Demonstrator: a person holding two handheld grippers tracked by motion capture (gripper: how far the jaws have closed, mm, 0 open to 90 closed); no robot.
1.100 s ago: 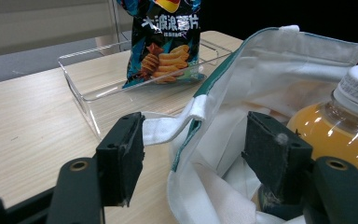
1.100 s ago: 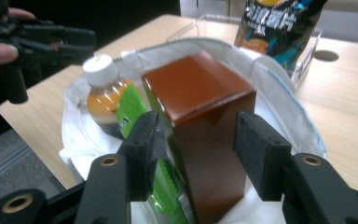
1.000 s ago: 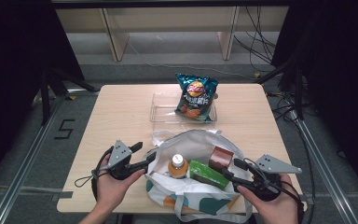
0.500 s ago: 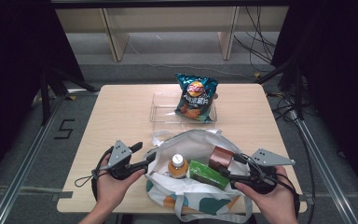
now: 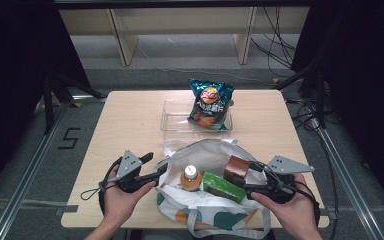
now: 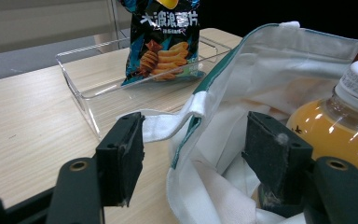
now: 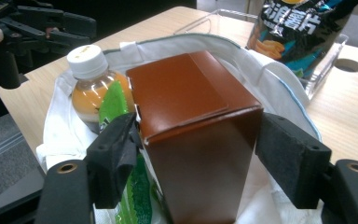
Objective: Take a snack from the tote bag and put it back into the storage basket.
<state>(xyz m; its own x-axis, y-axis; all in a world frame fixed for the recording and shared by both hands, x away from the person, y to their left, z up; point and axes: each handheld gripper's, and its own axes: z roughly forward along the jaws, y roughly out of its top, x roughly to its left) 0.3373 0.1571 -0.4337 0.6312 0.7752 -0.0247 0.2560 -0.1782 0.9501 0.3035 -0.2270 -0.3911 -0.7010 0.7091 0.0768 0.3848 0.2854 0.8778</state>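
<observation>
We see the brown box (image 7: 193, 135) standing upright in the open white tote bag (image 5: 205, 155) at the near edge of the bench (image 5: 130, 120), on the bag's right side in the high view. The right tool (image 7: 193, 154) straddles it: its jaws have just been opening, the box sits between them, the left pad is at the box's edge and the right pad stands a little off it, so the grip is released. Just beside the box, toward the bag's middle, lies a green packet (image 5: 223, 186), and next to that stands an orange drink bottle (image 5: 191, 178) with a white cap.

The left tool (image 6: 193, 154) is at the bag's left rim with its jaws wide apart. In the left gripper view the rim's hem and a white strap (image 6: 168, 126) pass between its pads, and we cannot tell whether the left pad touches the strap; nothing is clamped. Each tool is held in one of the person's hands, which come in from the near edge.

Farther back, well apart from the bag, we find a clear plastic tray (image 5: 175, 117) with a bag of chips (image 5: 210, 104) leaning in its right part. A "5" (image 5: 68, 139) is marked on the floor to the left of the bench.
</observation>
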